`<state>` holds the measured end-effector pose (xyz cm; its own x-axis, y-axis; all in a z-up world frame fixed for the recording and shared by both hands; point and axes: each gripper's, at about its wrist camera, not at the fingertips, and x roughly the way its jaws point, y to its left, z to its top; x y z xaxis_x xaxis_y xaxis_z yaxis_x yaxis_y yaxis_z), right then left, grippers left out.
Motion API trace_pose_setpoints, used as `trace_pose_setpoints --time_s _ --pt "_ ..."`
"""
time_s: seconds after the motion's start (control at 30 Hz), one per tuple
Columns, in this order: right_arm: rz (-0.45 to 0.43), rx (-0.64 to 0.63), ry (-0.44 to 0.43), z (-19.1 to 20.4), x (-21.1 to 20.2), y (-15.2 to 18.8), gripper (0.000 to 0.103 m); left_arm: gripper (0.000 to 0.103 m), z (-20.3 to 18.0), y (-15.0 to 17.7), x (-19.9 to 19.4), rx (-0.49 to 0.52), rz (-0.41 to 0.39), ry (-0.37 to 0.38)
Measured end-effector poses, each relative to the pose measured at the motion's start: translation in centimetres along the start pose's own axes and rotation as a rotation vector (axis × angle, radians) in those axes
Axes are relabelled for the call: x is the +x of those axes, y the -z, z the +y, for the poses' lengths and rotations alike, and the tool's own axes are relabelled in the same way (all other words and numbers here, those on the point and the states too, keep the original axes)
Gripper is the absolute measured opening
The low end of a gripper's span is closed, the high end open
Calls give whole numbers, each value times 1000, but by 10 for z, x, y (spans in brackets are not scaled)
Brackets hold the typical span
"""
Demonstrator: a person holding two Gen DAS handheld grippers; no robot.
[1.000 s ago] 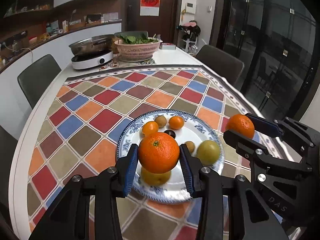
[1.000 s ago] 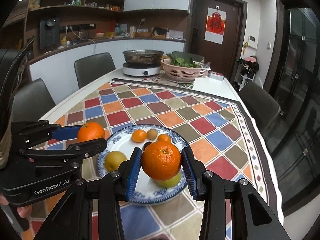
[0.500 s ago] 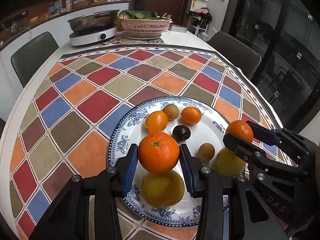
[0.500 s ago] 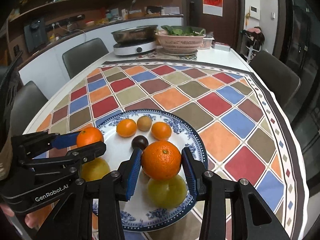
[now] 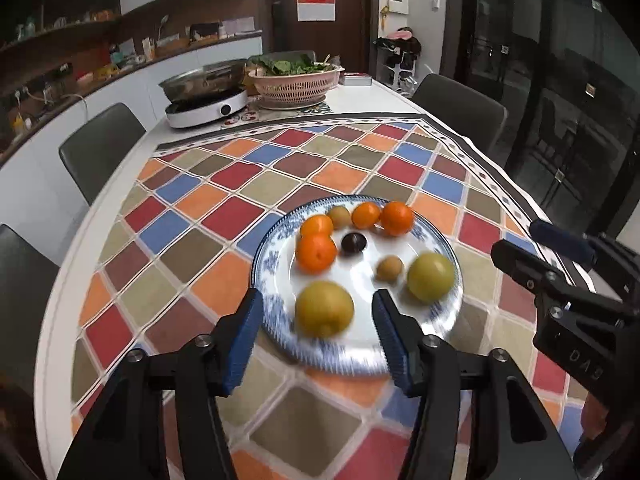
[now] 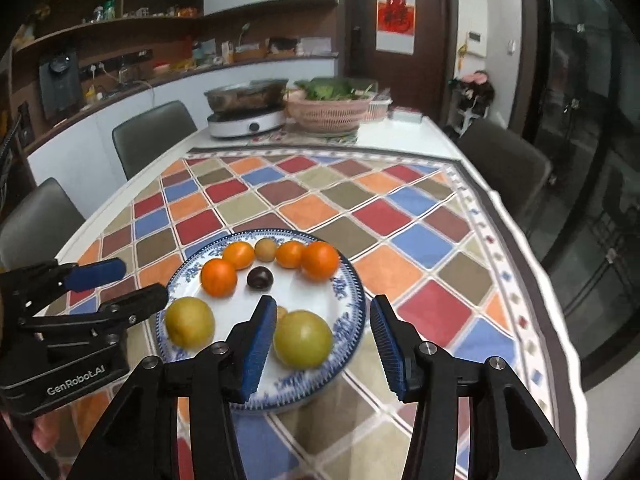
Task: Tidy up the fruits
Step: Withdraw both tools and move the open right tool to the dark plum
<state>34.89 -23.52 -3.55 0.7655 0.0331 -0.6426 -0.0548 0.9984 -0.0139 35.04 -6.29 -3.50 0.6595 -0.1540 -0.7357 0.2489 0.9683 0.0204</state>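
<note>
At the far end of the white desk (image 5: pixel 352 100) a steel pan on a white induction cooker (image 5: pixel 206 98) is sitting just beside a pink woven basket of leafy greens (image 5: pixel 294 80), and grey chairs (image 5: pixel 100 146) are lining the sides. A checked tablecloth of red, blue, orange and olive squares (image 5: pixel 240 184) is covering the near half, and nothing is standing between the grippers and the dish.

The left gripper (image 5: pixel 316 338) is hovering low over the near rim of the round blue-and-white patterned plate (image 5: pixel 276 332), its blue-padded jaws spread wide and gripping nothing. The right gripper (image 6: pixel 322 346) is doing the same on its side, jaws wide apart and bare, hanging above the plate's near right edge. Each one is showing in the other's view, off to the side, and the pads there are also parted.

On the plate, all the fruit is lying loose. Two large oranges are in place: one orange on the left (image 5: pixel 316 253), touching a smaller tangerine (image 5: pixel 316 226) behind it, and another orange at the far right rim (image 5: pixel 396 218). Between them along the back a brownish kiwi-like fruit (image 5: pixel 339 216) and a second small tangerine (image 5: pixel 366 215) are sitting in a row. A dark purple round fruit (image 5: pixel 354 243) is resting in the middle. Nearer the grippers, two big yellow-green pears (image 5: pixel 324 308) (image 5: pixel 431 276) are lying apart with a small tan fruit (image 5: pixel 389 268) between them.
</note>
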Motion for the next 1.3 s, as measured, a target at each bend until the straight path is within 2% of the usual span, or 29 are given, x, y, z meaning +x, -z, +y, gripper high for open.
trace_pose_setpoints --time_s 0.1,0.23,0.33,0.5,0.83,0.93,1.3 --pt "-21 0 0 1 -24 10 57 59 -5 15 -25 2 -20 -6" --pt "-38 -21 -2 7 -55 25 58 63 -9 34 -55 -13 -36 -46" --pt "-34 -11 -3 8 -71 37 58 71 -12 48 -73 -26 -45 -60" --pt "-12 15 -23 9 -84 56 58 75 -16 65 -88 -61 -48 -76" --pt "76 104 -14 0 -77 97 58 76 -22 90 -76 -78 -3 -88" --pt "101 93 3 1 -69 105 57 76 -22 96 -68 -82 18 -91" --pt "166 90 -11 3 -36 116 57 76 -22 107 -42 -79 72 -100"
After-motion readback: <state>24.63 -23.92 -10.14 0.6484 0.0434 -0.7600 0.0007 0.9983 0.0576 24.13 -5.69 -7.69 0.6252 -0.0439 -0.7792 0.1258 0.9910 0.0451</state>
